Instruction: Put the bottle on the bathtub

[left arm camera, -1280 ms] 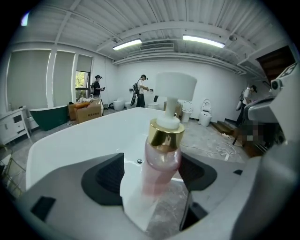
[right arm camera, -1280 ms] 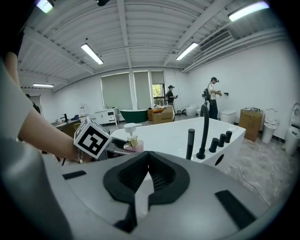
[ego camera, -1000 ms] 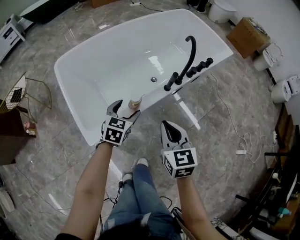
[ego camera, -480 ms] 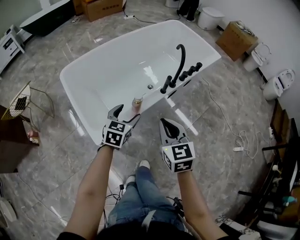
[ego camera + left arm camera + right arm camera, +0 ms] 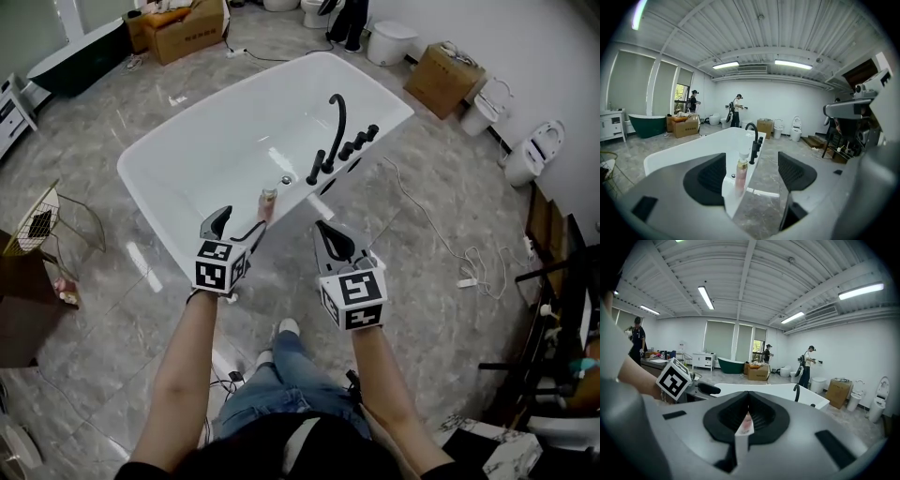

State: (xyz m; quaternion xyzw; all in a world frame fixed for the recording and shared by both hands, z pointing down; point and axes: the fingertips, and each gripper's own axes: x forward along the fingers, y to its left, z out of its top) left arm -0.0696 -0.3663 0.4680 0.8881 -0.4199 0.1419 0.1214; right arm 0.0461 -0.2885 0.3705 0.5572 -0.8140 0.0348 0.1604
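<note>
Shows the bottle [image 5: 269,199] upright on the bathtub [image 5: 234,150] rim, just ahead of the left hand-held gripper [image 5: 234,223], wide open and empty. Shows the right hand-held gripper [image 5: 326,232] closed on nothing, farther off.

Left gripper [image 5: 236,225]: jaws apart. Right gripper [image 5: 326,232]: jaws closed together. Left forearm [image 5: 187,366] and right forearm [image 5: 380,375] extend forward, side by side.

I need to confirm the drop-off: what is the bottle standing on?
The bottle stands upright on the bathtub's white rim, near the black tap. Nothing shows between foot and rim; the spot directly beneath is covered by the bottle.
</note>
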